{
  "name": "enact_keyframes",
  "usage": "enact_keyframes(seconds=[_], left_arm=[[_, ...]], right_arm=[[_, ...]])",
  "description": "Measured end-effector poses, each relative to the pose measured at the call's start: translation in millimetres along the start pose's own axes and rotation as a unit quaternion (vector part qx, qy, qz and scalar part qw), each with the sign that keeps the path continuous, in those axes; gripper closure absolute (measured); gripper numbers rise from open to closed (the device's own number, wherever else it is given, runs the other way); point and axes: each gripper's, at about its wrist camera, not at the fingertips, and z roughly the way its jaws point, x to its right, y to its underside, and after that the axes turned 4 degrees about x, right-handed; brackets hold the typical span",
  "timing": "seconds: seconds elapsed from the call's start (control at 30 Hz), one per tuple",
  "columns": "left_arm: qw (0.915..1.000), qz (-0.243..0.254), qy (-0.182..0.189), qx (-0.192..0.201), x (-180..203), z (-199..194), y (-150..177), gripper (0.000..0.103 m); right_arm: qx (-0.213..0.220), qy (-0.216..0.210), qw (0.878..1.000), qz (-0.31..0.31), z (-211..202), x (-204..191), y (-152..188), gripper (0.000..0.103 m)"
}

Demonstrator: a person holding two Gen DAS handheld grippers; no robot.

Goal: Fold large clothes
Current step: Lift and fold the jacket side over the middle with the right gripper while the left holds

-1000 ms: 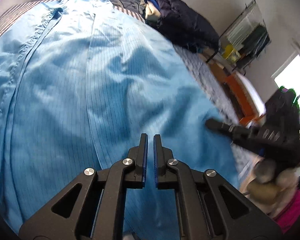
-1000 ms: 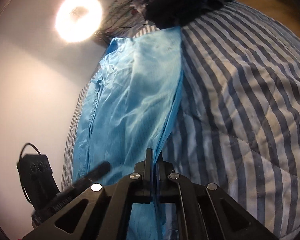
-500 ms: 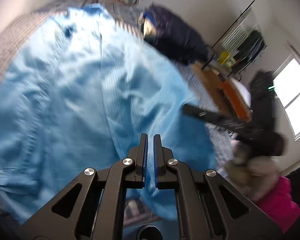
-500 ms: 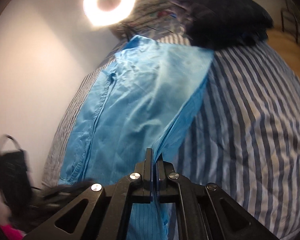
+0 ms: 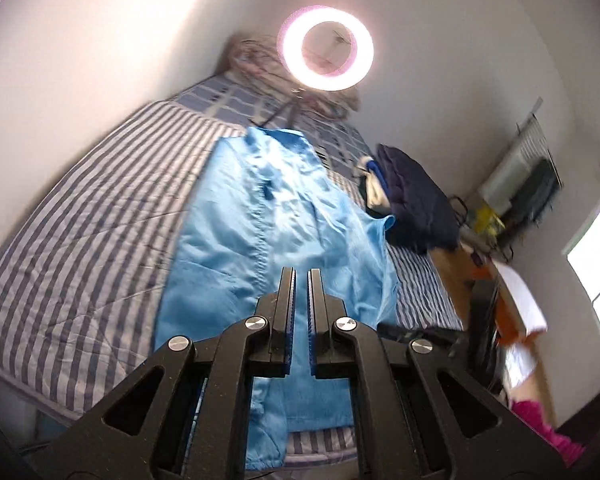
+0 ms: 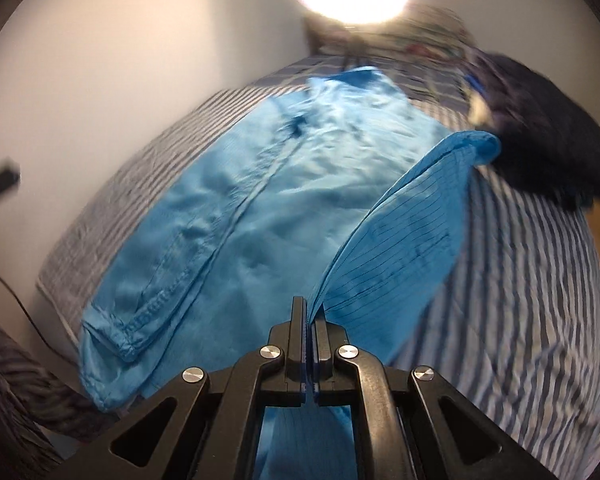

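Note:
A large light-blue shirt [image 5: 260,236] lies lengthwise on a blue-and-white striped bedspread [image 5: 84,248], collar toward the far end. My left gripper [image 5: 301,276] hovers above the shirt's near part with a narrow gap between its jaws and nothing in them. My right gripper [image 6: 309,312] is shut on the right edge of the shirt [image 6: 236,216] and holds a lifted flap [image 6: 404,240] that arcs up off the striped bedspread [image 6: 532,288].
A dark navy bundle of clothes [image 5: 416,204] [image 6: 548,132] sits on the bed's far right. A lit ring lamp [image 5: 327,49] stands at the head of the bed. Shelves, an orange object and a window [image 5: 596,264] are at the right.
Both grippers have risen and pulled back. The right gripper has lifted the shirt's right edge up and inward. The left gripper has stayed empty.

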Motion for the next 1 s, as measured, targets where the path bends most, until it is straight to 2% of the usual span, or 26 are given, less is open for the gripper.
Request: enact_keyframes(seconds=[0.13,0.33,0.8,0.87,0.9,0.93,1.0], left_arm=[[0.9999,-0.015,-0.006,-0.004,-17,3,0,0.102],[0.9998,-0.012,-0.015,0.0,-25,-1,0,0.102],[0.9998,-0.003,-0.015,-0.015,-20,6,4,0.102],[0.9996,-0.003,-0.016,-0.023,-22,8,4,0.102],[0.9995,-0.004,-0.018,-0.028,-24,9,5,0.101],[0.9994,-0.005,-0.018,-0.03,-25,9,5,0.101],[0.9992,-0.008,-0.016,-0.037,-30,9,7,0.09]], right_arm=[[-0.038,-0.007,0.997,-0.06,33,-37,2,0.103],[-0.094,-0.02,0.99,-0.101,75,-66,17,0.103],[-0.104,-0.037,0.99,-0.089,74,-63,21,0.103],[-0.102,-0.059,0.991,-0.067,68,-56,21,0.097],[-0.099,-0.078,0.991,-0.053,60,-50,20,0.091],[-0.092,-0.1,0.99,-0.036,51,-44,18,0.081],[-0.06,-0.144,0.988,0.008,22,-25,15,0.076]])
